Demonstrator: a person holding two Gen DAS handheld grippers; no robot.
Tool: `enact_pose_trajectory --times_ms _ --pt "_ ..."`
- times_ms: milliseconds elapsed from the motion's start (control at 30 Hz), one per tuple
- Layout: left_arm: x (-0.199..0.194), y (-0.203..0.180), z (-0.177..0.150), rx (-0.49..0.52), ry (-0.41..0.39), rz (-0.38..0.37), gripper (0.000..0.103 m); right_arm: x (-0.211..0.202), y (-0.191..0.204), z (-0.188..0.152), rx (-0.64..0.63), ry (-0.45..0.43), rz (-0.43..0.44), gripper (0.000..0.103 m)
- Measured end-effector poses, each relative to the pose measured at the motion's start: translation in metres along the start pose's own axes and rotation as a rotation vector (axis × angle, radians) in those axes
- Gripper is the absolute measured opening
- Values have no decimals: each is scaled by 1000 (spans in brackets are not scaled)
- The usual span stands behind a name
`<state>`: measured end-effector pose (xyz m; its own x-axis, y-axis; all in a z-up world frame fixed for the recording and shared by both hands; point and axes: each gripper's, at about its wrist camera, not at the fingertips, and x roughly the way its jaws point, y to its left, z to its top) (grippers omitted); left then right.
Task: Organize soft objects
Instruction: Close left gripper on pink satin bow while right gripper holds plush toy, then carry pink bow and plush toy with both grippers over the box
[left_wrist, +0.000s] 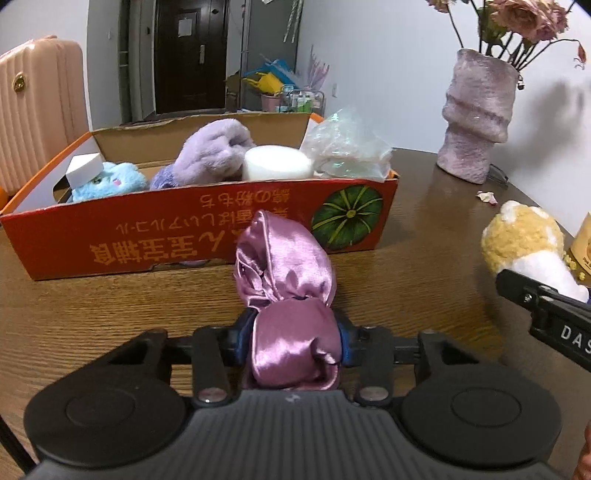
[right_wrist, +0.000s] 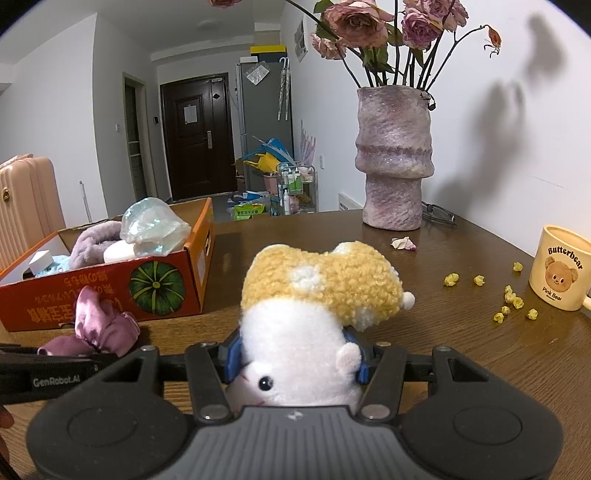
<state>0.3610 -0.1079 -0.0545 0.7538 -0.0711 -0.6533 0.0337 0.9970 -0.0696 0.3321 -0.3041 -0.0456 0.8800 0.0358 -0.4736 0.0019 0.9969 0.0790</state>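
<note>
Wooden table (left_wrist: 424, 258) across the frame, orange box (left_wrist: 207, 229) of soft things upper left, right gripper (right_wrist: 295, 363) angled downward, clamped on a yellow-and-white plush toy (right_wrist: 317, 291) at centre, left gripper (left_wrist: 291, 341) pitched down, pinching a pink satin cloth (left_wrist: 284, 258) just before the box.

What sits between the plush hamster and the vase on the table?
Bare wood between plush hamster and vase; a fallen petal lies just right of that line. Right wrist view.

1. One orange cardboard box (left_wrist: 110, 243) printed with a pumpkin.
2. Four plush toys: blue (left_wrist: 110, 181), lilac (left_wrist: 210, 155), pink satin (left_wrist: 288, 266), yellow-and-white (right_wrist: 317, 291).
3. One mauve vase (right_wrist: 393, 158).
4. One cream mug (right_wrist: 559, 267).
5. About nine yellow puffs (right_wrist: 450, 279).
</note>
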Motion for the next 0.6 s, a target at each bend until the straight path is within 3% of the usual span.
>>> enact_pose_trajectory --times_ms 300,600 --pt "-8 -2 0 17 -38 -16 37 -3 3 -1 -16 -17 -15 53" --pt "-29 0 0 33 -134 -23 36 -14 4 -1 -21 -88 -45 54"
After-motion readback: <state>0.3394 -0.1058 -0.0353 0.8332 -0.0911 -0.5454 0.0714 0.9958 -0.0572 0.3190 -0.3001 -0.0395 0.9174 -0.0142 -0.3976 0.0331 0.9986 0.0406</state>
